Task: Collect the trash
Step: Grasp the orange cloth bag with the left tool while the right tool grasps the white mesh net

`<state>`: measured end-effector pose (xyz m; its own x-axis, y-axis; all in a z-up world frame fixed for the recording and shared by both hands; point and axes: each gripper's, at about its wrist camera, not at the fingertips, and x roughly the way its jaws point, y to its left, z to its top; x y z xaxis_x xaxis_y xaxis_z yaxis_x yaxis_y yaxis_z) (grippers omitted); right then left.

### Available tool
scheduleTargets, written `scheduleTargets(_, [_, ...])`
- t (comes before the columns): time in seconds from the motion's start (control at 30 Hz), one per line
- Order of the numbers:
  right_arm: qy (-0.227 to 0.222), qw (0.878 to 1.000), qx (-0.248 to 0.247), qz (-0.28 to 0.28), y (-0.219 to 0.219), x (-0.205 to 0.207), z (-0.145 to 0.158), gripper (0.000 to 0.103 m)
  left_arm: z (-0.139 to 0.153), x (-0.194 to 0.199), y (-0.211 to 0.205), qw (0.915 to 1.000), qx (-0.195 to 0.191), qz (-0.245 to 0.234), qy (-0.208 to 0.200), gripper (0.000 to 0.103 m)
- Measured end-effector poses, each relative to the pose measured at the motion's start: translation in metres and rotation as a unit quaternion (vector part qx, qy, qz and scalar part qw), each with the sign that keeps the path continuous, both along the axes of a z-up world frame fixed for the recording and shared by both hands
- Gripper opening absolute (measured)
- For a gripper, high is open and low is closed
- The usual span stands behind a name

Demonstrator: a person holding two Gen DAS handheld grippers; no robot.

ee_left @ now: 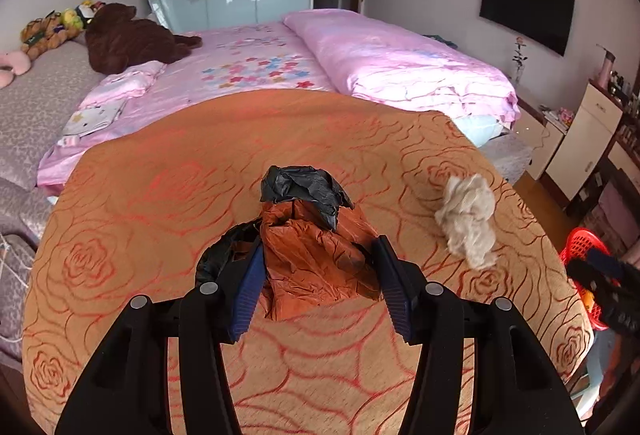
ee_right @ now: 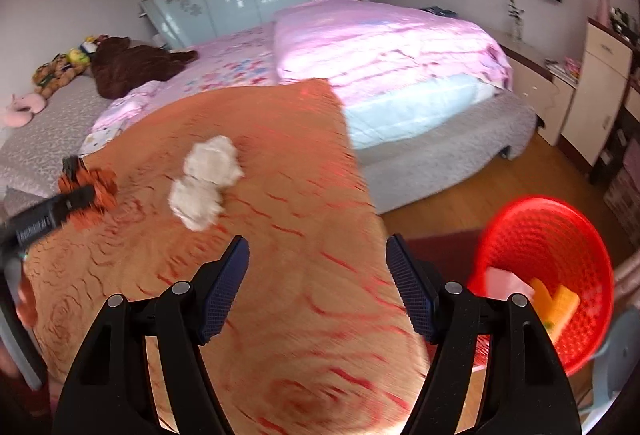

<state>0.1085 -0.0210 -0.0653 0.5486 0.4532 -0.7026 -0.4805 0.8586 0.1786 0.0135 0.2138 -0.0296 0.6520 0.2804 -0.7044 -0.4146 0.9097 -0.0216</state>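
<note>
My left gripper (ee_left: 318, 243) is shut on a crumpled orange and black plastic bag (ee_left: 316, 259), which bulges out between the blue pads above the orange rose-patterned tablecloth (ee_left: 160, 203). A white crumpled paper wad (ee_left: 466, 219) lies on the cloth to the right of it. In the right wrist view the wad (ee_right: 206, 183) lies ahead to the left, and the left gripper (ee_right: 72, 195) with the bag (ee_right: 90, 191) is at the far left. My right gripper (ee_right: 317, 239) stands open over the cloth's edge with nothing between its fingers. A red mesh basket (ee_right: 560, 235) sits to its right.
The basket holds pink and orange scraps (ee_right: 556, 303). A bed with a pink quilt (ee_left: 392, 59) stands close behind the table. White cabinets (ee_right: 600, 83) line the right wall, above wooden floor (ee_right: 500, 191). In the left wrist view the basket (ee_left: 576, 243) shows at the right edge.
</note>
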Motion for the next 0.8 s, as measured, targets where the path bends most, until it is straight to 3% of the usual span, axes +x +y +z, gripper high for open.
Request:
scheduleTargets(0.47, [-0.008,0.997,-0.044,0.063,0.12,0.018,-0.01,0.068,-0.017,-0.024,0.009,0.9995,-0.027,0.018,0.004,0.052])
scheduleTargets(0.57, [-0.007,0.996,-0.056,0.064,0.131,0.024,-0.015,0.065,-0.018,-0.027,0.01,0.9994,-0.031,0.017,0.0,0.052])
scheduleTargets(0.8, [-0.009,0.995,-0.073,0.064,0.139,0.029,-0.02,0.043,-0.02,-0.031,0.01,0.9993,-0.033,0.02,0.0,0.052])
